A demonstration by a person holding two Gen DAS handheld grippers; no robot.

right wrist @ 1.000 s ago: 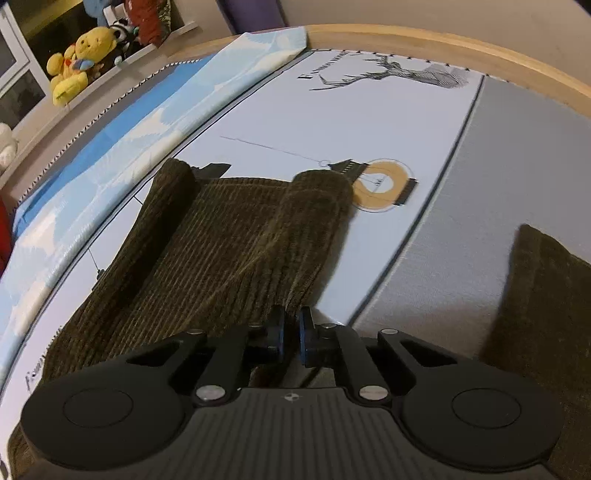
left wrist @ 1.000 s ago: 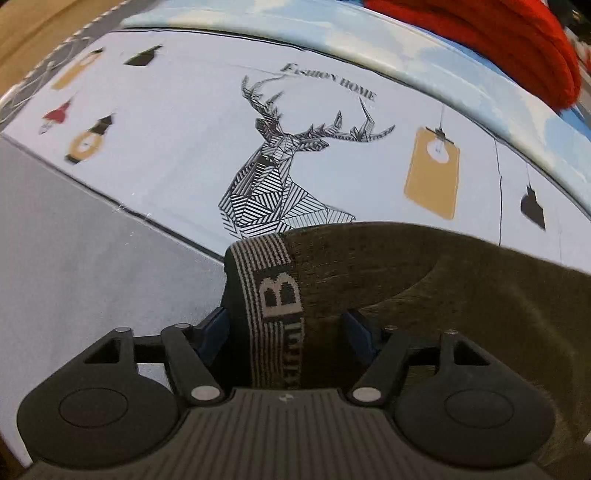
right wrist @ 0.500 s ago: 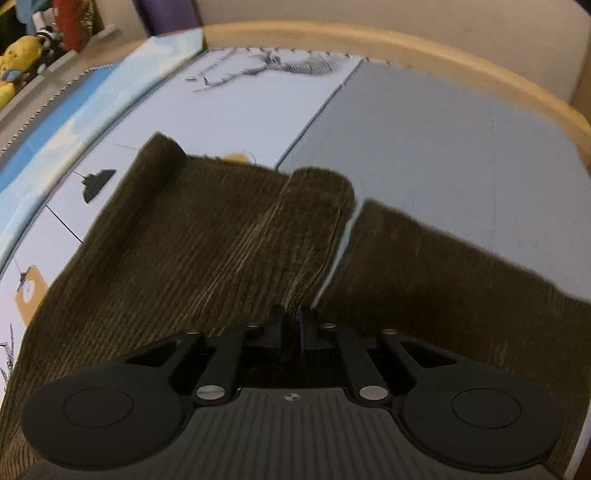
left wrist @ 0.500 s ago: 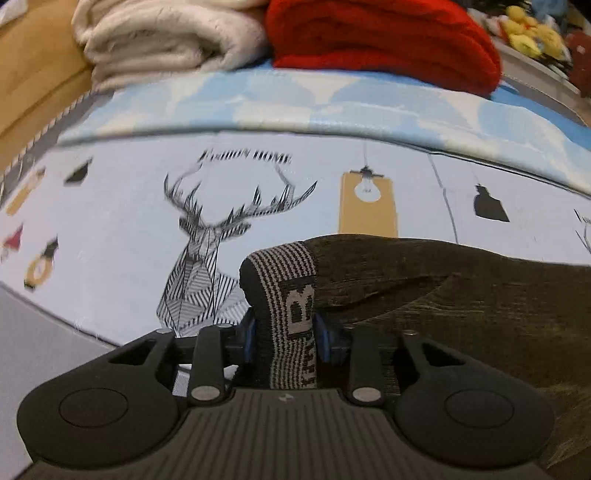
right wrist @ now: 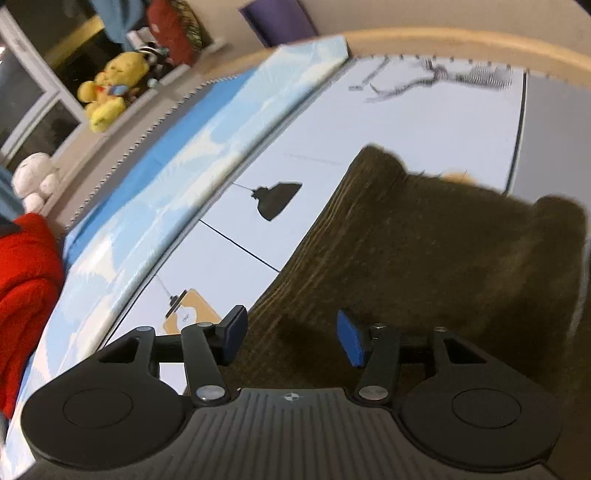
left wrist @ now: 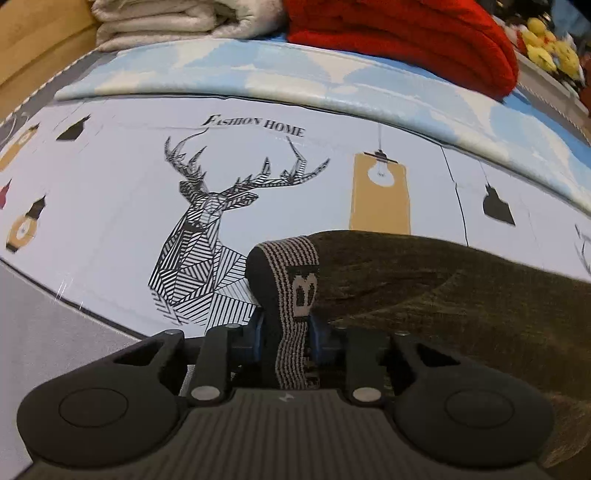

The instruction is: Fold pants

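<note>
Dark olive corduroy pants (left wrist: 461,306) lie on a printed bed sheet. My left gripper (left wrist: 284,332) is shut on their striped elastic waistband (left wrist: 291,273), which stands up between the blue pads. In the right wrist view the pants (right wrist: 424,258) spread out ahead with a rolled fold at the far edge. My right gripper (right wrist: 291,336) is open and empty just above the fabric.
The sheet (left wrist: 110,192) has deer and lamp prints with a grey band at the left. A red knit (left wrist: 406,33) and a white blanket (left wrist: 166,18) are stacked at the back. Plush toys (right wrist: 107,92) sit on a ledge past the wooden bed rim (right wrist: 480,40).
My right gripper has let go of the pants and opened. My left gripper has stayed shut on the waistband and shifted slightly.
</note>
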